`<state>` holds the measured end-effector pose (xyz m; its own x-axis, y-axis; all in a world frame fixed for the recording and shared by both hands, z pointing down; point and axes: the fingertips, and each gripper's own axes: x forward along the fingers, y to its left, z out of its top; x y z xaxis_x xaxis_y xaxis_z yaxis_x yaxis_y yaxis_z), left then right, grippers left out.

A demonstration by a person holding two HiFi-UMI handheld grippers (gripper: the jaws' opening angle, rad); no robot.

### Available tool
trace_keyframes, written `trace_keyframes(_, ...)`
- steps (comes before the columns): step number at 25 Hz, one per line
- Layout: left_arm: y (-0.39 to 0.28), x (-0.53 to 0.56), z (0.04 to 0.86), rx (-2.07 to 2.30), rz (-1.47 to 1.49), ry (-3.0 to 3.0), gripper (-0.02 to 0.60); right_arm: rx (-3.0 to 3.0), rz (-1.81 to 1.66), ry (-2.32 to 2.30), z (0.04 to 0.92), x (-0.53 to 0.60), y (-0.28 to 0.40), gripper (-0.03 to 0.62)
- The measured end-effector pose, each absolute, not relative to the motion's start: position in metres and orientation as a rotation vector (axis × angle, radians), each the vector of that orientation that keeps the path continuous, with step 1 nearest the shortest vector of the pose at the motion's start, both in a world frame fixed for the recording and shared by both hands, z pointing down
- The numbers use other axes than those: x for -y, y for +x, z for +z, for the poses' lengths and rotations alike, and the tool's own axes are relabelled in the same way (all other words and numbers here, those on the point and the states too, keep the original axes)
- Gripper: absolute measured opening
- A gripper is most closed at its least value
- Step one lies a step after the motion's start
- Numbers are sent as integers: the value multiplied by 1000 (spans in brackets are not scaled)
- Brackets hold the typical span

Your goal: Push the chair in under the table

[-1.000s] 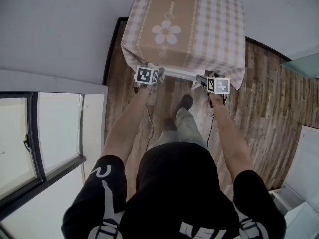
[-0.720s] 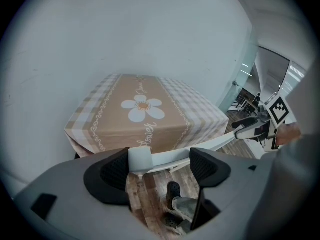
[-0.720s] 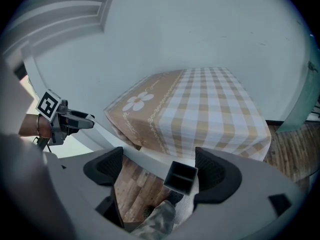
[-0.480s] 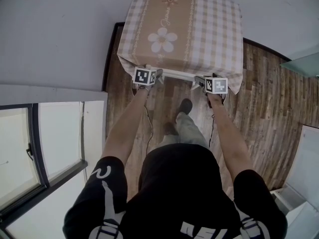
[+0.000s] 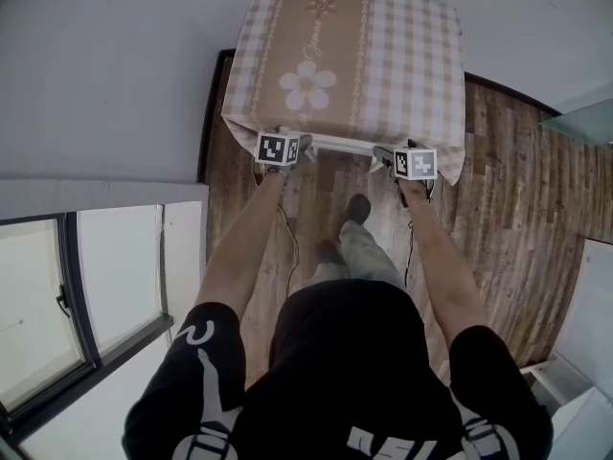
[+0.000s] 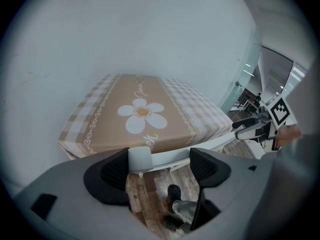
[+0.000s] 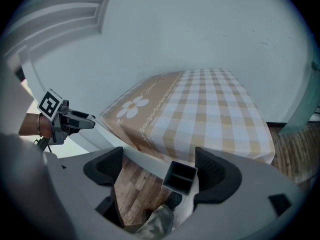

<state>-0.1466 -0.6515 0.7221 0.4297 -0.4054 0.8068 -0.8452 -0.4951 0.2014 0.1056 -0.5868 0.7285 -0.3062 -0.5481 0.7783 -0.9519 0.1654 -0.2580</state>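
Note:
A small square table (image 5: 412, 56) under a beige checked cloth with a white flower stands against the wall. The white chair's top rail (image 5: 340, 144) lies along the cloth's near edge; the rest of the chair is hidden. My left gripper (image 5: 299, 145) sits at the rail's left end and my right gripper (image 5: 388, 156) at its right end. In the left gripper view the open left gripper (image 6: 160, 169) straddles the white post end (image 6: 140, 160), which rests against the left jaw. The open right gripper (image 7: 161, 168) straddles the hollow post end (image 7: 179, 176), closer to the right jaw.
Wood plank floor (image 5: 508, 190) surrounds the table, and the grey wall (image 5: 115, 65) runs behind and to the left. A window (image 5: 86, 286) is at the lower left and a white cabinet edge (image 5: 589, 333) at the right. The person's shoe (image 5: 359, 207) is behind the chair.
The table and both grippers have slid slightly left in the head view, and the rail sits a little closer under the cloth's edge. Both grippers stay at the rail's ends.

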Motion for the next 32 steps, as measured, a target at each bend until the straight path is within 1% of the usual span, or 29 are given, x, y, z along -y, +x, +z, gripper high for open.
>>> trace_keyframes(18,-128,688,722,1055,938,2083,379,1928,1018,1425,728,623,125,466)
trace_keyframes(27,-122,693,721,1061,925,2090,379,1957,1077,1377,733,632,130,479)
trace_keyframes(32,-122,692,722,1057,930,2095,379,1978,1071,1372,732,631,129,469)
